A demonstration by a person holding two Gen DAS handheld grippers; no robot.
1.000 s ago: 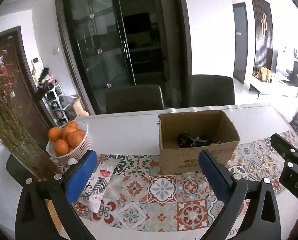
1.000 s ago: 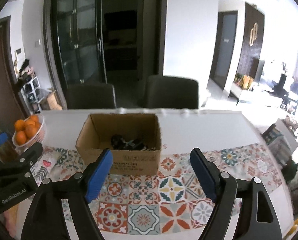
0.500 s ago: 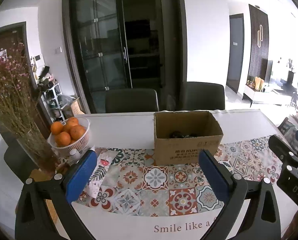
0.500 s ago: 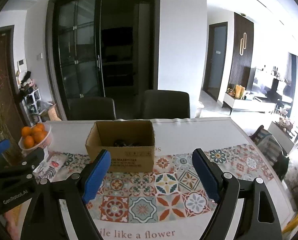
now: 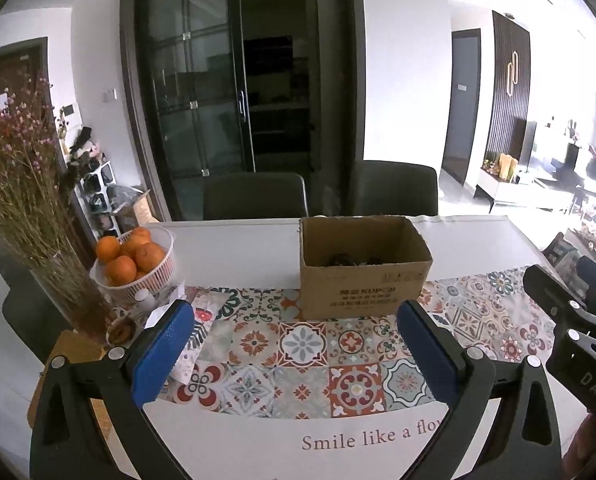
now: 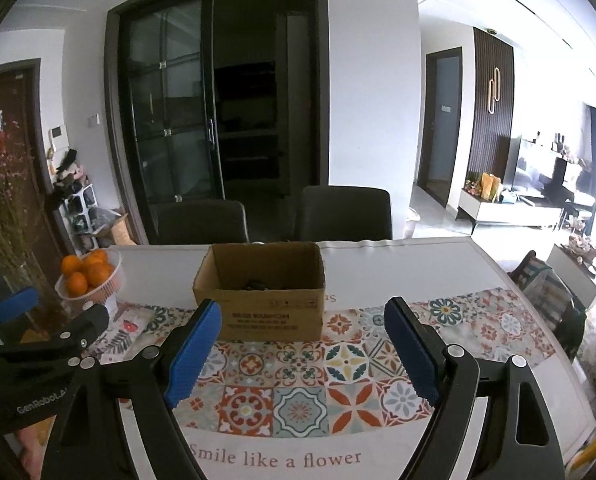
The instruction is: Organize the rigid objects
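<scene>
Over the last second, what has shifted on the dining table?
Both grippers drew back from the open brown cardboard box: it looks smaller and the "Smile like a flower" edge of the patterned tablecloth came into view. Left gripper and right gripper stayed open and empty. Box and white basket of oranges unmoved.

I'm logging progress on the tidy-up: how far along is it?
Done: dark objects already lie inside the cardboard box on the tiled runner. In hand: nothing; the left gripper and right gripper are both open and empty. Left: no loose rigid items show on the runner, so it looks nearly finished.
</scene>
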